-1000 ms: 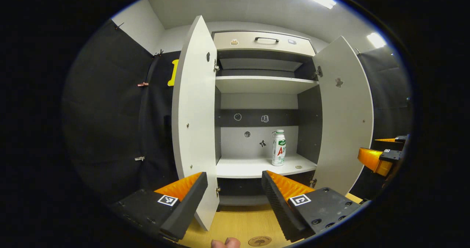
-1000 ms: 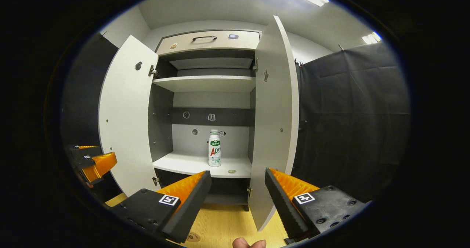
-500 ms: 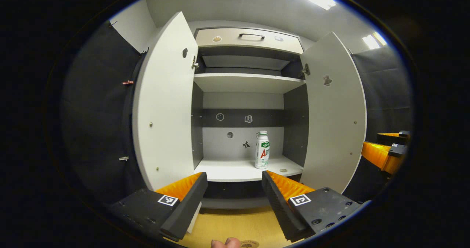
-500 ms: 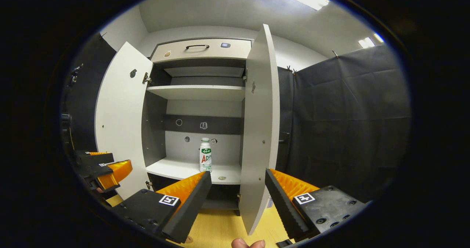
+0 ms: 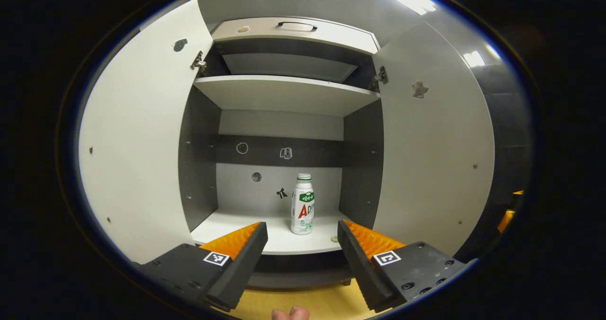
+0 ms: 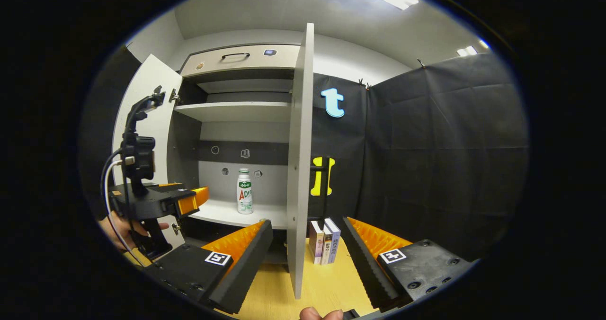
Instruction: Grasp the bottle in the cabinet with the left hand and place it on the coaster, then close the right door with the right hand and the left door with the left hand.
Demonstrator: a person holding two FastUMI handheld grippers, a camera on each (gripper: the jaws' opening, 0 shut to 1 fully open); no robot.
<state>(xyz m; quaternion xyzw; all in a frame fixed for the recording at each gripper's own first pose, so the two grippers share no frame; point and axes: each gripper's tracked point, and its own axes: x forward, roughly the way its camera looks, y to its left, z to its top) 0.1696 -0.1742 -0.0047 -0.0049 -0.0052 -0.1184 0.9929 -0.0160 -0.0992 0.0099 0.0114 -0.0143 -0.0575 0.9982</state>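
Observation:
A white bottle (image 5: 302, 204) with a green and red label stands upright on the lower shelf (image 5: 246, 223) of the open cabinet, right of centre. My left gripper (image 5: 302, 235) is open just in front of the shelf edge, and the bottle shows between its fingers, farther back. The left door (image 5: 137, 135) and the right door (image 5: 433, 140) both stand wide open. In the right gripper view the bottle (image 6: 244, 198) sits behind the right door (image 6: 297, 159), seen edge-on. My right gripper (image 6: 307, 235) is open and straddles that door's edge from a distance. The left gripper (image 6: 189, 202) reaches toward the shelf.
A small round thing (image 5: 334, 239) lies on the shelf near the bottle. Three books (image 6: 324, 241) stand on the wooden table (image 6: 312, 287) right of the cabinet. An upper shelf (image 5: 284, 93) and a drawer with a handle (image 5: 297, 25) sit above. Black cloth (image 6: 440, 159) closes the right side.
My left gripper has moved in toward the cabinet, so the bottle looms larger and centred between its fingers. My right gripper has shifted right, turning the right door edge-on and revealing the books.

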